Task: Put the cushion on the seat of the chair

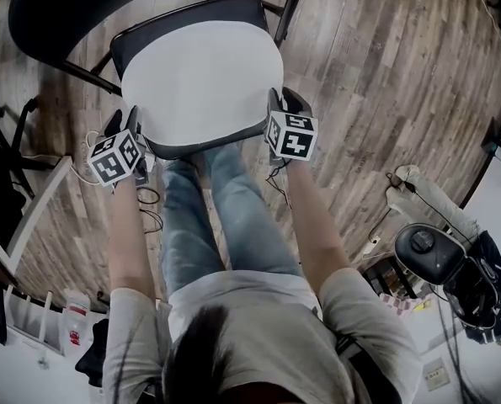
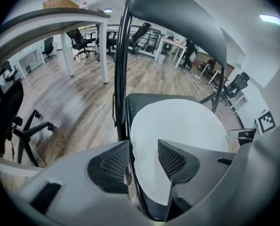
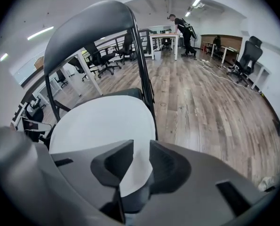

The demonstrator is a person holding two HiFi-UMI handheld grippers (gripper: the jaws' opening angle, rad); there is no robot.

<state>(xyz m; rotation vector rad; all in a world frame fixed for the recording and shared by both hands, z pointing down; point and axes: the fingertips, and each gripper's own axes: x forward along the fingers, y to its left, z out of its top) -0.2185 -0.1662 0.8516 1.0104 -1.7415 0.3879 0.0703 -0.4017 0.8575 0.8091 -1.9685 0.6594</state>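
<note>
A white cushion (image 1: 201,78) lies flat on the seat of a black chair (image 1: 191,150); the curved backrest (image 1: 82,7) is at the far side. My left gripper (image 1: 132,133) is at the cushion's near left corner. Its jaws are open, with the seat's rim and the cushion's edge (image 2: 144,173) in the gap and neither pad pressing on them. My right gripper (image 1: 285,112) is at the near right corner. Its jaws stand a little apart, open, over the cushion's corner (image 3: 130,173).
The person's legs (image 1: 221,217) in jeans are right in front of the seat, on a wooden floor (image 1: 376,82). A black office chair base (image 2: 31,131) stands left of the chair, and a table (image 2: 50,18) is behind it. More desks and chairs and a person (image 3: 182,27) are further off.
</note>
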